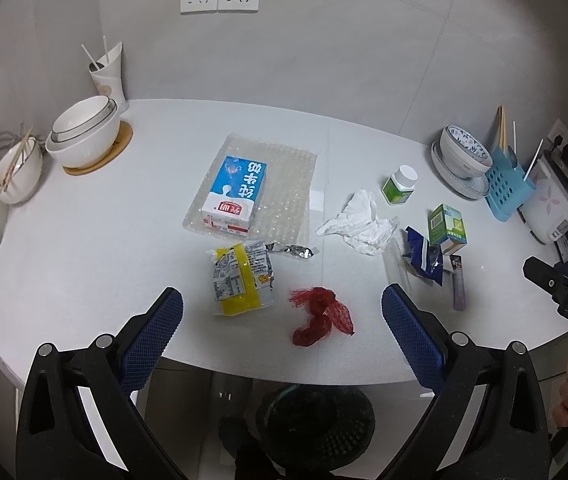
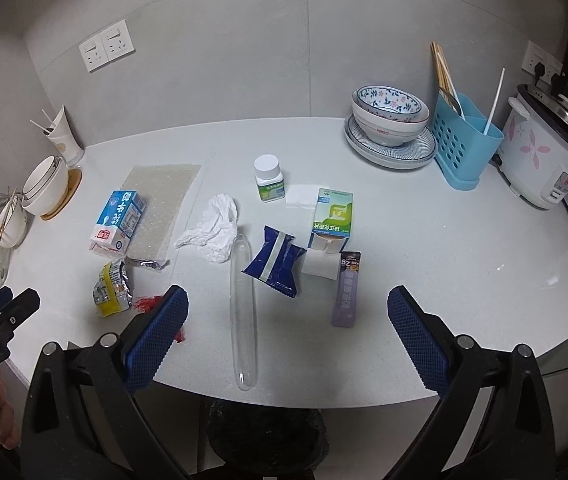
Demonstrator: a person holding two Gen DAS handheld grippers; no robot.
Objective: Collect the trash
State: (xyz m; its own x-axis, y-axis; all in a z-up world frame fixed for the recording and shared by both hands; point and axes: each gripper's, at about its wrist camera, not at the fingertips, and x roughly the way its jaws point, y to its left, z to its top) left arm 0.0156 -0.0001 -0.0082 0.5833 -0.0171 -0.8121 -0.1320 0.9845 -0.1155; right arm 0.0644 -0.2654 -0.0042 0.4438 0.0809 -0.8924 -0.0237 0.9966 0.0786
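I hold both grippers above the near edge of the white counter [image 1: 83,248], and neither one has anything in it. My left gripper [image 1: 282,307] is wide open; between its blue pads I see the yellow snack wrapper [image 1: 241,278] and the red net bag [image 1: 321,315], both lying flat on the counter, just beside each other. My right gripper [image 2: 288,305] is also wide open, and a long clear plastic sleeve [image 2: 245,316] lies between its fingers, reaching almost to the counter edge.

Further back, the milk carton [image 1: 233,196] lies on a sheet of bubble wrap [image 1: 284,188]. The crumpled tissue [image 2: 213,232] is in the middle. To the right of it are the blue wrapper [image 2: 275,266], the green and white box [image 2: 332,216] with its flap open, and the purple sachet [image 2: 346,290]. A white-capped bottle [image 2: 269,178] stands upright behind them.

The dark trash bin [image 1: 316,420] stands on the floor below the counter edge, under my grippers.
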